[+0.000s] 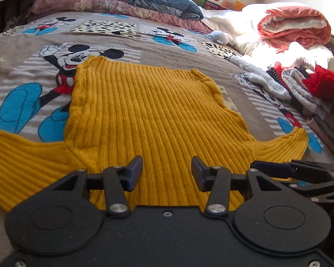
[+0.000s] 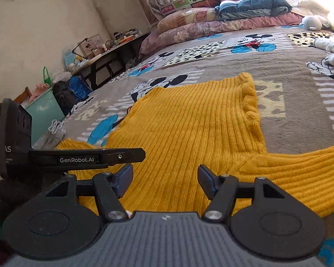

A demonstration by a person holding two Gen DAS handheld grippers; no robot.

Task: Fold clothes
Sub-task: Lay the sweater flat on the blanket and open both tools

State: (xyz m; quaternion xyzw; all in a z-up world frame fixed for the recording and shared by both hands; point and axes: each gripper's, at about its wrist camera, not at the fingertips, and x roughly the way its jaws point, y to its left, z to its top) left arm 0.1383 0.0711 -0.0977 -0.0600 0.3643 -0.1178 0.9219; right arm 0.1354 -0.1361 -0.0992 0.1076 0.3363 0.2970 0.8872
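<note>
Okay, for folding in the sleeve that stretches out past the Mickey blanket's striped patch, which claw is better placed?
Probably the right claw: open and empty, it sits beside that sleeve of the yellow sweater. The left claw is nearer the other sleeve.

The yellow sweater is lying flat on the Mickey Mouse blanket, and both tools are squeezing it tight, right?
Not quite. The yellow sweater does lie flat on the Mickey Mouse blanket, but neither tool is squeezing it. The left wrist view shows the left tool open above the knit, and the right wrist view shows the right tool open too.
</note>
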